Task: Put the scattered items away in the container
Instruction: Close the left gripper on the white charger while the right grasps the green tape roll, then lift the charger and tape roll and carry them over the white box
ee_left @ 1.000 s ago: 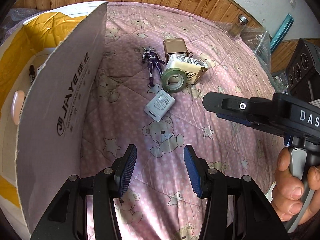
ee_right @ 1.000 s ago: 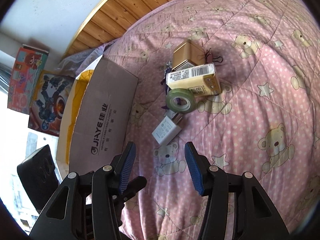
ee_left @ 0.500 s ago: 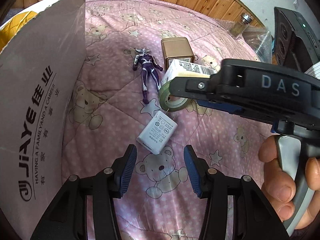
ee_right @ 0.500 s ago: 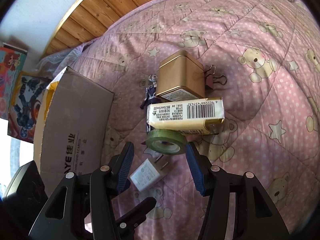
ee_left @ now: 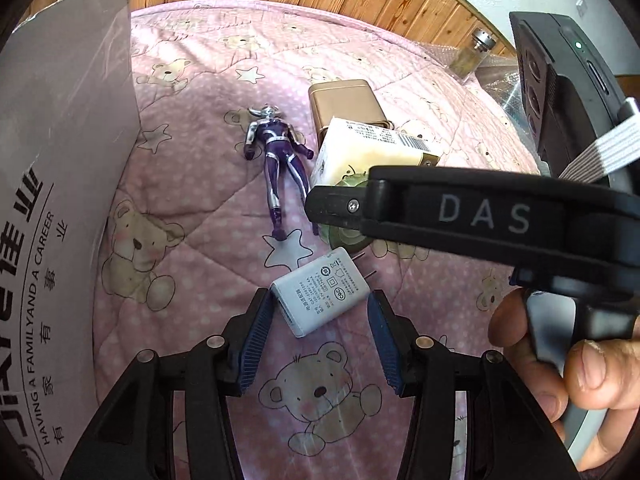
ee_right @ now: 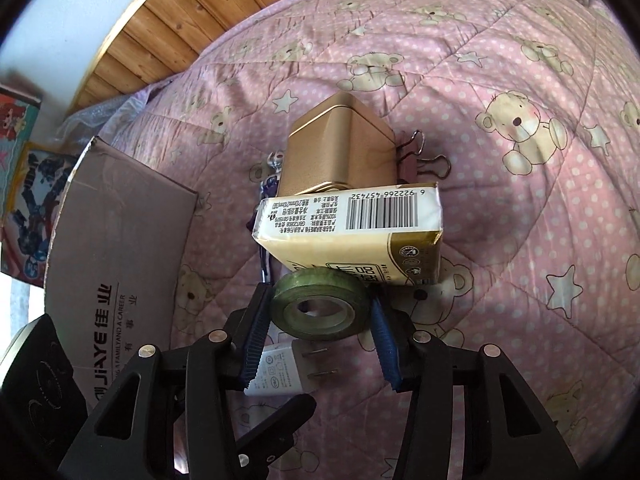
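Half the tape roll (ee_left: 347, 236) hidden.

Tape roll (ee_left: 346, 236) mostly hidden behind right hand-held gripper (ee_left: 320, 204), toy figure (ee_right: 272, 184) behind gold tin (ee_right: 340, 148)

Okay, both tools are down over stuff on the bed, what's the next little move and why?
Probably close both. The left tool is open with the white charger between its pads, and the right tool is open around the green tape roll. Neither is gripped yet, and the cardboard box waits at the left.
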A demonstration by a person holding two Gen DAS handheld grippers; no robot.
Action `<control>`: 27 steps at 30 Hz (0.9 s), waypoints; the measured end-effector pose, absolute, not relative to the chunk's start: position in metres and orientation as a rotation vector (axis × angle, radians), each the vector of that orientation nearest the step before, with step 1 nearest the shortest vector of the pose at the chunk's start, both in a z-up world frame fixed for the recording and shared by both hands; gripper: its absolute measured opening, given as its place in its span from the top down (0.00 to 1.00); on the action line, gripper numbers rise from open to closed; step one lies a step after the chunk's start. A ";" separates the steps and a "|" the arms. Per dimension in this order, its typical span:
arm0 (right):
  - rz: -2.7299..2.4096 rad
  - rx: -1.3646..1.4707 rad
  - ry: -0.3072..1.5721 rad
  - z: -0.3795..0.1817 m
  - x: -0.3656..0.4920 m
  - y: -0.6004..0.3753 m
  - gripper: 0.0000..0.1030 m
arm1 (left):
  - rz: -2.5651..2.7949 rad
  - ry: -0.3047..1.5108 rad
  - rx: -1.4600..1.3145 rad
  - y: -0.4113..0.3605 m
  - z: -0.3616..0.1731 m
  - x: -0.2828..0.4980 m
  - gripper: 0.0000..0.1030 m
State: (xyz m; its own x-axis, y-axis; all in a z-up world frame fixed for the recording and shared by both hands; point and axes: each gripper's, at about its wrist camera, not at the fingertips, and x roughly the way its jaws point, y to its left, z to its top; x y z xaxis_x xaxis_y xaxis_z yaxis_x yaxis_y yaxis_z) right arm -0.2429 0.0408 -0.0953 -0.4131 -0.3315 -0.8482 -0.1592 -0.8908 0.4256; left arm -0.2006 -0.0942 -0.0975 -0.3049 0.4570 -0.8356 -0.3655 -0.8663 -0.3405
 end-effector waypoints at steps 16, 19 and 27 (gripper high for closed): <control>-2.458 1.584 -0.925 -0.089 -0.225 0.081 0.52 | 2.211 -0.135 -1.380 -0.084 -0.093 -0.208 0.44; -2.446 1.591 -0.948 -0.092 -0.220 0.085 0.52 | 2.187 -0.083 -1.360 -0.069 -0.100 -0.215 0.40; -2.441 1.573 -0.978 -0.091 -0.209 0.091 0.51 | 2.180 -0.034 -1.350 -0.059 -0.097 -0.211 0.49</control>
